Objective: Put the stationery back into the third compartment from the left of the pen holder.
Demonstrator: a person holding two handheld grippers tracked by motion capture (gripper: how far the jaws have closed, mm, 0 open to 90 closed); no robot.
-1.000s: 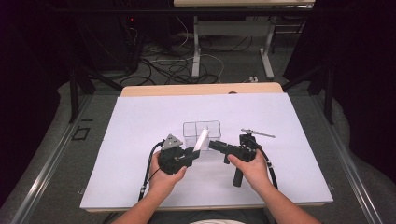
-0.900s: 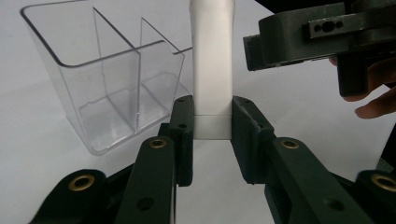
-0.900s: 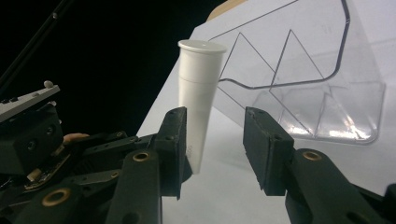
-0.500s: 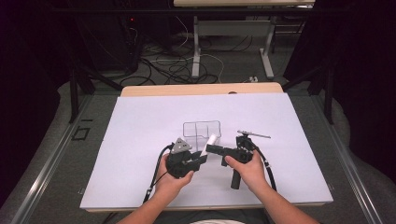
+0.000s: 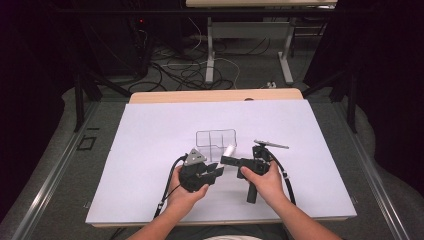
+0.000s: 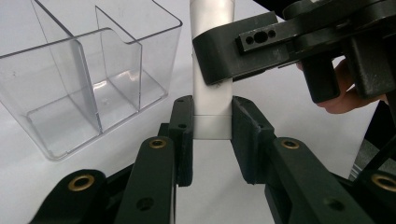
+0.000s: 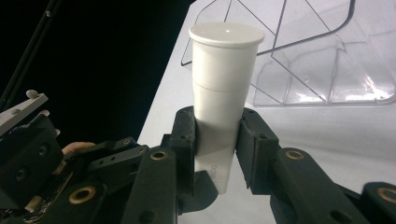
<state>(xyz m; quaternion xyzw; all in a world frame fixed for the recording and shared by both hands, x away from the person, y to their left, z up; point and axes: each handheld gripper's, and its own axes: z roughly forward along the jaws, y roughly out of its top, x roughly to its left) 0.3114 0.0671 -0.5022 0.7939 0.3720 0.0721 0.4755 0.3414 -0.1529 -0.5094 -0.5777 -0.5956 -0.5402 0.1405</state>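
From above: I hold my left gripper [image 5: 212, 172] and right gripper [image 5: 226, 160] nose to nose over the white sheet [image 5: 150, 130] covering the table, a white tube [image 5: 229, 150] bridged between them just in front of the clear divided bin [image 5: 216, 138]. A small metal tool [image 5: 271, 144] lies just beyond my right hand [image 5: 264, 177], untouched.

Left gripper view: my left gripper [image 6: 212, 126] is clamped on the tube's [image 6: 212, 112] lower end, pads pressed flat to both sides — an anchor, I judge, so the tube cannot turn or slip. My other gripper's [image 6: 229, 60] jaw crosses it higher up. The bin [image 6: 88, 79] stands near, its compartments bare.

Right gripper view: my right gripper [image 7: 217, 135] has just been closing on the tube [image 7: 224, 98], and its pads now bear on the tapered body below the flat cap (which points toward the bin [image 7: 303, 70]). Two grips on one tube — most likely to pull or twist its halves apart.
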